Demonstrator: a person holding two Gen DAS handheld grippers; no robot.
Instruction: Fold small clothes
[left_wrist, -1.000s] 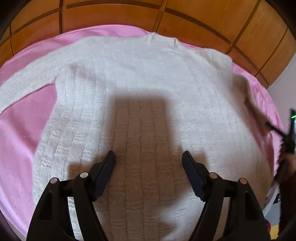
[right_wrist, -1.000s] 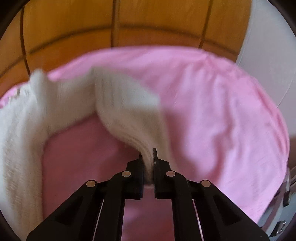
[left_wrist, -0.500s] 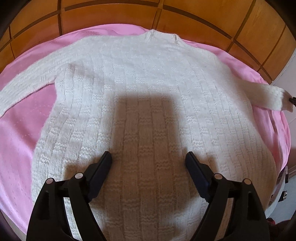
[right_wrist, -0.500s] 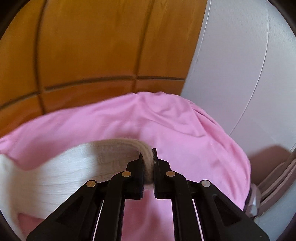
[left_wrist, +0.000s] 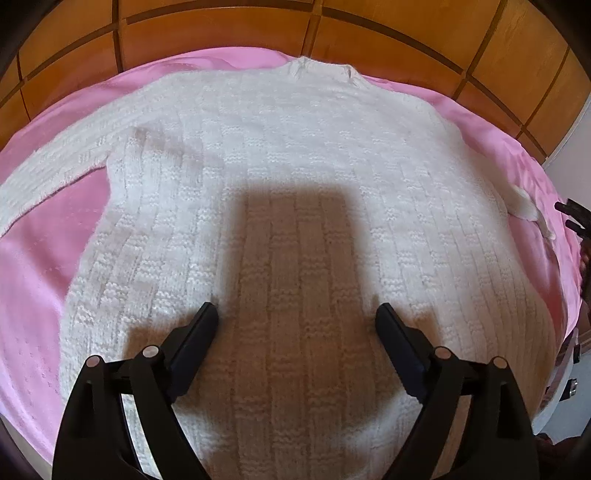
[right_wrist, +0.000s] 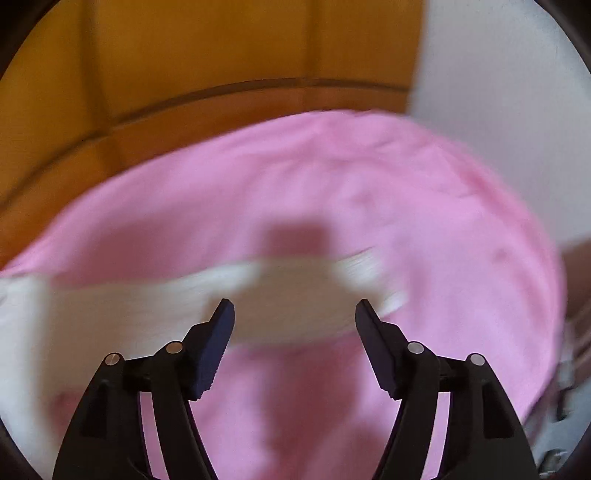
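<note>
Since a moment ago the sleeve (right_wrist: 280, 295) has left my right gripper (right_wrist: 295, 314): it was pinched by its cuff then, and now my jaws have just been opening and stand spread, with the sleeve lying flat on the pink sheet (right_wrist: 406, 206) beyond them, no pad touching it. That view is blurred, so I cannot tell how neatly the cuff lies. The white knitted sweater (left_wrist: 295, 155) is spread flat on the pink sheet, collar at the far edge toward the wooden headboard (left_wrist: 221, 33), one sleeve stretched out to the left of the body and the other reaching to the right, its cuff near the sheet's right border. My left gripper (left_wrist: 297, 319) hovers over the lower middle of the sweater's body; its jaws have just been opening too and stand wide apart with nothing gripped, only the knit below them and a dark shadow cast across it.
</note>
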